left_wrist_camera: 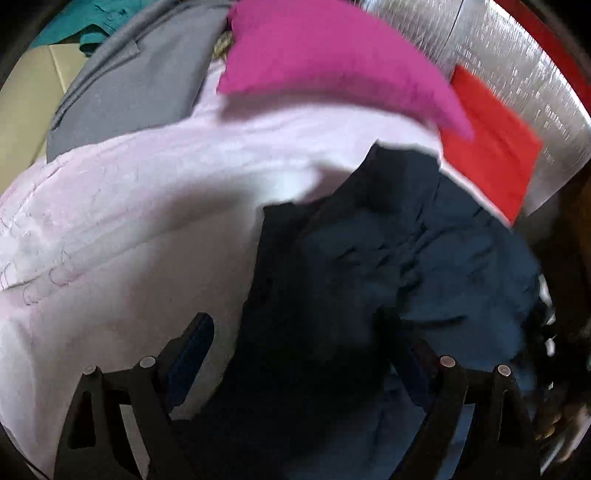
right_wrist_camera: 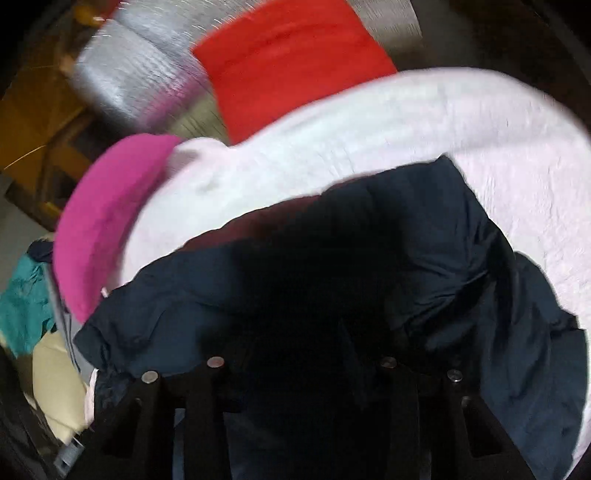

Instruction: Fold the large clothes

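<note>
Two hand-held grippers working over a heap of laundry. The left gripper (left_wrist_camera: 299, 332) hangs with its jaws spread wide, one finger over the pale pink garment (left_wrist_camera: 122, 206) and the other lost against the navy garment (left_wrist_camera: 399, 266); nothing lies between them. From where I stand this reads as a reach for a fresh hold on the navy cloth, which would be the piece in hand for folding. The right gripper (right_wrist_camera: 303, 354) sits deep in the same navy garment (right_wrist_camera: 332, 273); its fingertips vanish into the dark fabric, so I cannot tell whether its jaws are spread or clamped on the cloth.

The navy garment lies on top of the heap, bunched and creased, with no edge or seam laid flat; it rests on the pale pink piece, which spreads broadly beneath it. A magenta cloth (left_wrist_camera: 332, 62) and a folded red cloth (left_wrist_camera: 491, 140) lie beyond, the red one on a silvery quilted mat (left_wrist_camera: 517, 66). A grey garment (left_wrist_camera: 140, 81) and a teal one (left_wrist_camera: 88, 22) lie at the far side. Both views are motion-blurred.
</note>
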### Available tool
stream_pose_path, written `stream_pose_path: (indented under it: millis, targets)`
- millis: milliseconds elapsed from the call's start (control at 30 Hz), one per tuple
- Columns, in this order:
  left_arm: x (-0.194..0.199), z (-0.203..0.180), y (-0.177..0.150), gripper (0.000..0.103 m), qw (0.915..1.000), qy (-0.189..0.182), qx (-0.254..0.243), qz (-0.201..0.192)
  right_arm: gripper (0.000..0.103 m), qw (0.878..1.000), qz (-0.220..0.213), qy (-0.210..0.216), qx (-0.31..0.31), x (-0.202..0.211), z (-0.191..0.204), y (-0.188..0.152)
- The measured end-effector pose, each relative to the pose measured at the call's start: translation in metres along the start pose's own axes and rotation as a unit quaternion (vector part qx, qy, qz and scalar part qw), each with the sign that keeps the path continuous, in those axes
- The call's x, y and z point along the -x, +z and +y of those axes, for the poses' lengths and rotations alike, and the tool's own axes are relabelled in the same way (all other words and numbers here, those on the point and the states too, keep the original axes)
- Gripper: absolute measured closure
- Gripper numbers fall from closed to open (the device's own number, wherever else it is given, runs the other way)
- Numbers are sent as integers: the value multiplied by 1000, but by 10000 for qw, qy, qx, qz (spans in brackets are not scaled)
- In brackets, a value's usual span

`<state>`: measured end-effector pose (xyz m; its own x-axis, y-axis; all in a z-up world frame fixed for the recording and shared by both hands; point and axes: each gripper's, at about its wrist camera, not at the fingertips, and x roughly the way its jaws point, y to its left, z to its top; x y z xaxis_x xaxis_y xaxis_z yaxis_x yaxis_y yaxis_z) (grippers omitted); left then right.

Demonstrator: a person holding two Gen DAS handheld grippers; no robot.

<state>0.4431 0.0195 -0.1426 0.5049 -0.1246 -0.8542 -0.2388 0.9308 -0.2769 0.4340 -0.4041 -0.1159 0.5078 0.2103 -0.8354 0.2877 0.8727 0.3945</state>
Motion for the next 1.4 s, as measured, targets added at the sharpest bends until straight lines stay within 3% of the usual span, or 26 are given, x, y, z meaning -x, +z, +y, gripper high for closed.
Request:
stream_pose_path:
  millis: [100, 200, 300, 333, 433, 533, 600, 767, 1000, 1033, 1067, 1133, 1233, 1333, 1400]
  targets:
    - [4, 13, 3, 11, 9997, -120, 208, 31, 55, 9995, -229, 187, 79, 20, 10, -2]
    - [14, 10, 7, 11, 9998, 17, 71, -180, 55, 9969, -408, 525, 413, 40, 32, -11]
    - [24, 7, 7, 11, 9994, 25, -77, -334, 55, 9930, -211, 761, 873, 35, 63, -19]
    - [26, 7, 7, 11, 9993, 27, -109, -359, 54, 9921, -103, 742, 1009, 28, 76, -21]
    - [27, 5, 6, 11, 9991, 56, -196, -364, 35, 9927, 158, 488, 1088, -6, 97, -15]
    - [26, 5, 3, 11, 9993, 123, -252, -243, 32, 9959, 338, 149, 826, -44, 98, -1]
    - [26, 7, 3, 11, 9993, 166, -267, -184, 32, 9967, 293, 186, 736, -46, 95, 4]
    - [29, 20, 2, 11, 9997, 208, -98, -70, 33, 9954, -190, 839, 424, -1, 70, -7]
    - [43, 31, -13, 11, 9999, 17, 36, 130, 33, 9907, -841, 1070, 10, 104, -21, -59]
    - [44, 31, -16, 11, 9999, -13, 6, 147, 36, 9907, -886, 1033, -63, 117, -35, -69]
    - [42, 29, -18, 11, 9999, 6, -31, 159, 46, 9908, -932, 966, -185, 125, -48, -79]
    - [41, 29, -24, 11, 9997, 118, -117, 164, 52, 9914, -867, 885, -419, 133, -75, -101]
    - [28, 26, -32, 11, 9982, 280, -390, 366, 60, 9936, -431, 825, -635, 120, -97, -110]
    - [26, 31, -31, 11, 9987, 132, -219, 444, 61, 9927, -403, 937, -649, 122, -105, -108]
    - [34, 35, -24, 11, 9995, -18, -87, 298, 56, 9889, -541, 1168, -737, 133, -114, -106]
